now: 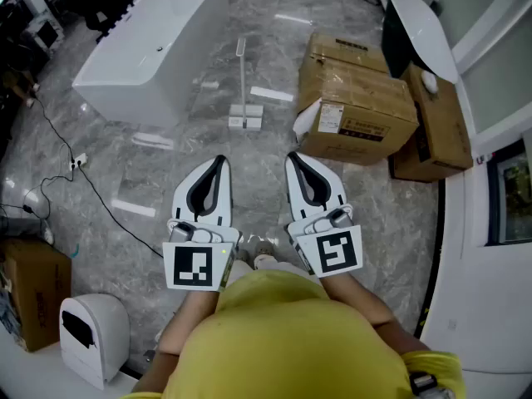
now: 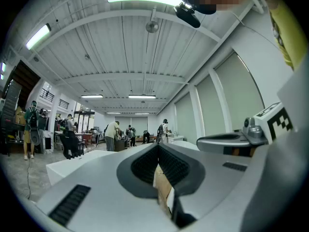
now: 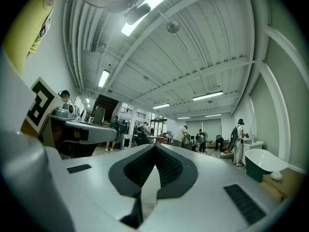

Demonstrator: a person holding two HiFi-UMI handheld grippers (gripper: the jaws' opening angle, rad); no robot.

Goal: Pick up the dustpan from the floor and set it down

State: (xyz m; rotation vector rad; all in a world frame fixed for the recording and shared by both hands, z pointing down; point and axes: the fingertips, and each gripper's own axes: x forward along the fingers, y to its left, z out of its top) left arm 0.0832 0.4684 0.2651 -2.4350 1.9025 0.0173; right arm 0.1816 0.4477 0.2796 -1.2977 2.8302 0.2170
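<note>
The dustpan point(image 1: 245, 116), white with a long upright handle, stands on the marble floor ahead of me in the head view. My left gripper point(image 1: 220, 160) and right gripper point(image 1: 292, 156) are held side by side, level, well short of it and above the floor. Both are shut, tips touching, with nothing between them. In the left gripper view the shut jaws of the left gripper point(image 2: 158, 146) fill the lower frame and hide the dustpan. The right gripper view shows the right gripper point(image 3: 155, 146) the same way. Neither gripper touches anything.
A white bathtub point(image 1: 158, 40) lies at the far left. Taped cardboard boxes point(image 1: 353, 98) and a dark basin point(image 1: 420, 32) stand at the right. A white bin point(image 1: 91, 335), a brown box point(image 1: 33, 293) and a floor cable point(image 1: 79, 173) are at the left. Several people stand far off.
</note>
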